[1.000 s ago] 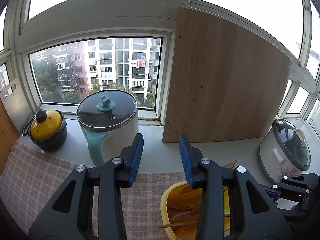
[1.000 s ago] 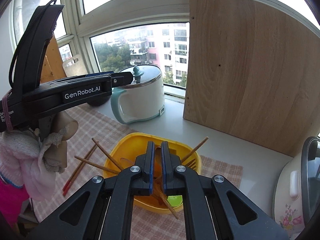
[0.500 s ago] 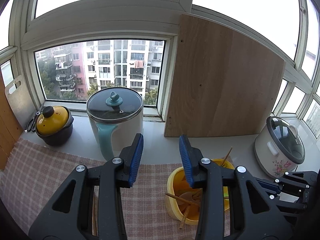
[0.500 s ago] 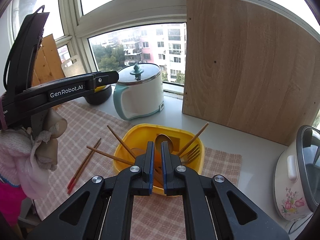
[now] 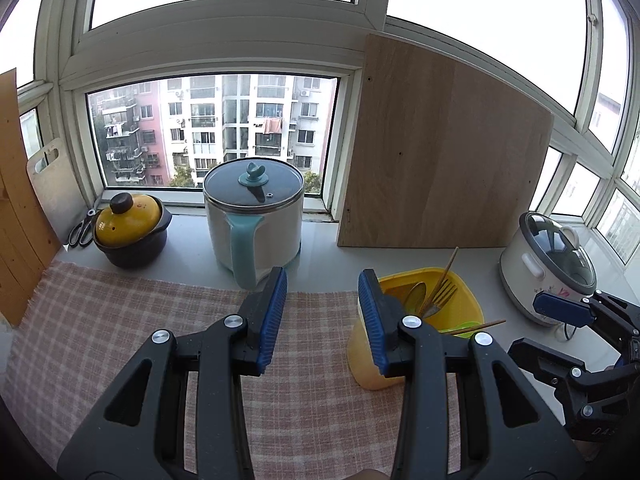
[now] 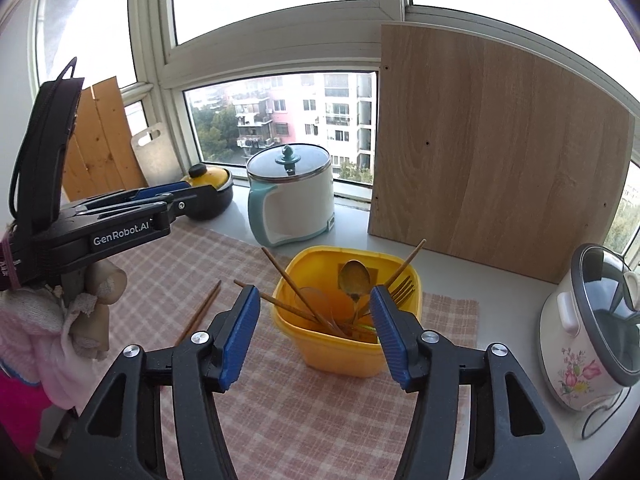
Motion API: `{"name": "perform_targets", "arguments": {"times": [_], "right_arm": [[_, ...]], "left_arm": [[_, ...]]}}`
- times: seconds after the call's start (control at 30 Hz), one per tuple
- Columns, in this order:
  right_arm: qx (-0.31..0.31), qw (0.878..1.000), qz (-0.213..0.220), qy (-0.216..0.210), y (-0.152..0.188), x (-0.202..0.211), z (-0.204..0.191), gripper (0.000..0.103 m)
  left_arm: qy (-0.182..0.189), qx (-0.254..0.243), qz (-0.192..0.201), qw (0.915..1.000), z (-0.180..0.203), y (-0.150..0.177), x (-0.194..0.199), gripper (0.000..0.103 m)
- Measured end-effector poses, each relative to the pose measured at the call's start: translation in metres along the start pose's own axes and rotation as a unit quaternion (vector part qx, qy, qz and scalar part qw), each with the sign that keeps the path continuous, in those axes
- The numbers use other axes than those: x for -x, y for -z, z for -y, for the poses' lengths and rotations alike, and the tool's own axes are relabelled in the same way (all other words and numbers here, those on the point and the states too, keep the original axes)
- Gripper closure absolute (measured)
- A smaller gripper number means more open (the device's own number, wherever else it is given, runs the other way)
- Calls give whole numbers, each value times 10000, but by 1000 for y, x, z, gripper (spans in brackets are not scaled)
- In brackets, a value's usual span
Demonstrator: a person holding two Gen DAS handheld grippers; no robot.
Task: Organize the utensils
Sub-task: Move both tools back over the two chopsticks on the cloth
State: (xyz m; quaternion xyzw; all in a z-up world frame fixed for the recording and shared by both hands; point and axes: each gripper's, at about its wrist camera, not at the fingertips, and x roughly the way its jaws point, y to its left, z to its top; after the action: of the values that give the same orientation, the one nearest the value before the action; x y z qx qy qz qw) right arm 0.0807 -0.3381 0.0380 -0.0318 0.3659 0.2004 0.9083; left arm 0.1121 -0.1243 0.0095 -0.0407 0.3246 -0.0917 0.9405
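Right gripper point(image 6: 314, 328) sits at the bottom centre of its own view, and its jaws have just been opening: blue pads wide apart, nothing pinched between them. Released, then. Beyond the gap stands the yellow tub point(image 6: 344, 350), centre frame on the checked cloth point(image 6: 280, 420), holding a spoon point(image 6: 354, 278), a fork point(image 6: 402, 290) and several chopsticks point(image 6: 296, 288) leaning out over its rim. One more pair of chopsticks point(image 6: 200, 312) lies flat on the cloth, left of the tub and well apart from it.

Left gripper point(image 5: 322, 312) fills the lower centre of its own view, jaws parted, gripping nothing, only cloth showing between the pads. The tub sits just right of its right finger. A gloved hand point(image 6: 80, 312) carries that gripper at the left edge of the right view.

Along the sill: white pot point(image 5: 254, 216) at centre, small yellow-lidded pot point(image 5: 130, 230) to the left, wood board point(image 5: 440, 160) upper right, rice cooker point(image 5: 548, 264) far right.
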Motion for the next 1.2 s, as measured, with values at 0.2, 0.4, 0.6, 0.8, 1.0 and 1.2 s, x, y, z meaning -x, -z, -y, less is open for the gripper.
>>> {"name": "perform_targets", "arguments": {"times": [0.2,0.4,0.6,0.8,1.0,1.2], "right_arm": [[100,9998,146,80,1,11,-24,27],[130,9997,158,153,7,11,-45,23],[183,9993,194,269,11,9,-66,22],[93,9993,149,322,15,3,-81,22],[-77,9993,104,360,20,-8,-94,22],[-309,9985,-79,438,31,-19,-101,22]], "left_arm": [[9,-57,-50,10000,-16,14,21,56],[-50,-177,-42,9998,-33,28,38,45],[-73,-205,-54,9997,-54,40,50,45],[-46,-168,-107,9998,-79,48,54,45],[-19,-162,-276,9995,-107,58,48,45],[-5,-9,-646,9979,-139,74,25,45]]}}
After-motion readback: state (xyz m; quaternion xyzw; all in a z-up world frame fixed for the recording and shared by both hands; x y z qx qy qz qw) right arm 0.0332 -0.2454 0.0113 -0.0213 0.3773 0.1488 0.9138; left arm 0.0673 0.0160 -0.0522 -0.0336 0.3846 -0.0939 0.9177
